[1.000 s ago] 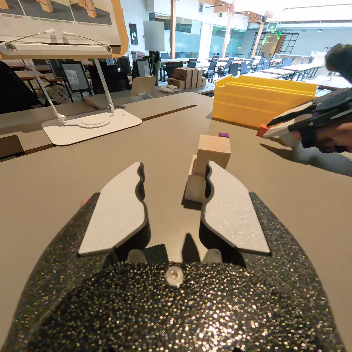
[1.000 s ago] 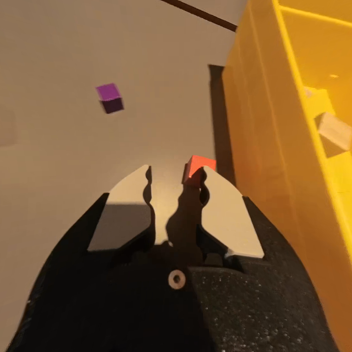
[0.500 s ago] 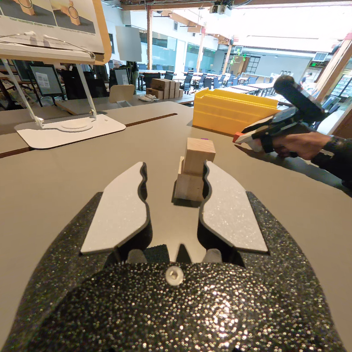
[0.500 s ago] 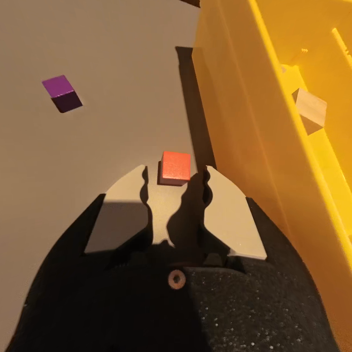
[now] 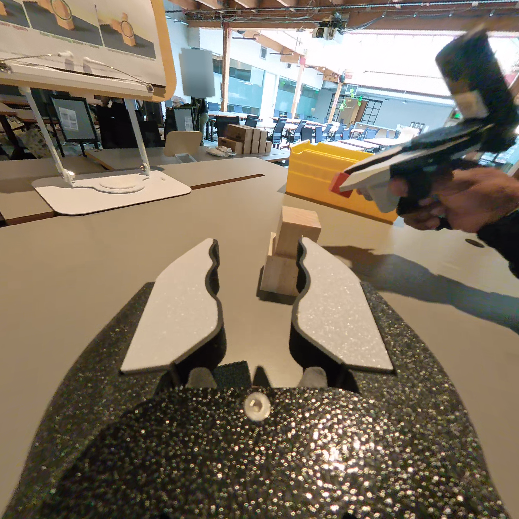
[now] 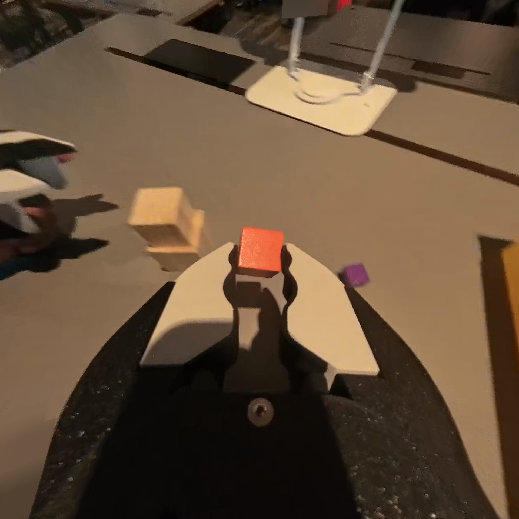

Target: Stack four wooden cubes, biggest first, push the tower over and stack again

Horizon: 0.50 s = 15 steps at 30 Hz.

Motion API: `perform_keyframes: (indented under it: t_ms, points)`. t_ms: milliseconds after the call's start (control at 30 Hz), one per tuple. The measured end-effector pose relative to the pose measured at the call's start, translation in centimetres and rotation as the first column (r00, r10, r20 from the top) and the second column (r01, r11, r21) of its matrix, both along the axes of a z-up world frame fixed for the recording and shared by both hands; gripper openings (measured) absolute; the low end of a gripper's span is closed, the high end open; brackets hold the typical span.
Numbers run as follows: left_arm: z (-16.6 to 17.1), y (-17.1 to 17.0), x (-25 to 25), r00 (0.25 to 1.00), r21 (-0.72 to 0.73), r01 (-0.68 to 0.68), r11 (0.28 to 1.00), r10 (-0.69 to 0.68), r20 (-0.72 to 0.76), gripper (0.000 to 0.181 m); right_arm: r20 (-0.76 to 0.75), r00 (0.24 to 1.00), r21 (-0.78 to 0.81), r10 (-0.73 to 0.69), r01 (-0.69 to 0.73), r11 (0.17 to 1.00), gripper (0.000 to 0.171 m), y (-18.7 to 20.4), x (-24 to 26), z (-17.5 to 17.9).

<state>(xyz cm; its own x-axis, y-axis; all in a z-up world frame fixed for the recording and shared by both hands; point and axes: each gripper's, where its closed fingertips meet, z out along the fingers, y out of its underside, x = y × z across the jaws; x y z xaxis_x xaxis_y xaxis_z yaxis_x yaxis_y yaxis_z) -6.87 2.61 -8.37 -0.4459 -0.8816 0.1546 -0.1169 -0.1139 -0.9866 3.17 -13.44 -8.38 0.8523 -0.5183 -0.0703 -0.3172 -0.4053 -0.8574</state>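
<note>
At upper right of the left wrist view the right gripper (image 5: 341,182), level in a hand (image 5: 466,206), pinches the red cube (image 5: 338,182) above the two stacked wooden cubes (image 5: 292,247) – the left gripper (image 5: 257,250) spread low – only the right wrist view shows the purple cube (image 6: 354,274)

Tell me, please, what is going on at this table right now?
A person is building a tower of wooden cubes with a handheld gripper in each hand. Two plain wooden cubes already stand stacked on the grey table. The right gripper is shut on an orange cube, held in the air near the stack. The left gripper is open and empty, just in front of the stack. A small purple cube lies on the table, near a yellow bin.
</note>
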Motion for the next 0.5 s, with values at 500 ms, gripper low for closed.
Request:
perform_keyframes:
  t_ms: [500]
  points:
    - [-0.1, 0.8, -0.2, 0.998, 0.006, -0.056, 0.998, 0.056, -0.009, 0.051, 0.008, 0.997, -0.215, 0.077, -0.074, 0.974, 0.029, 9.1, -4.6, 0.3]
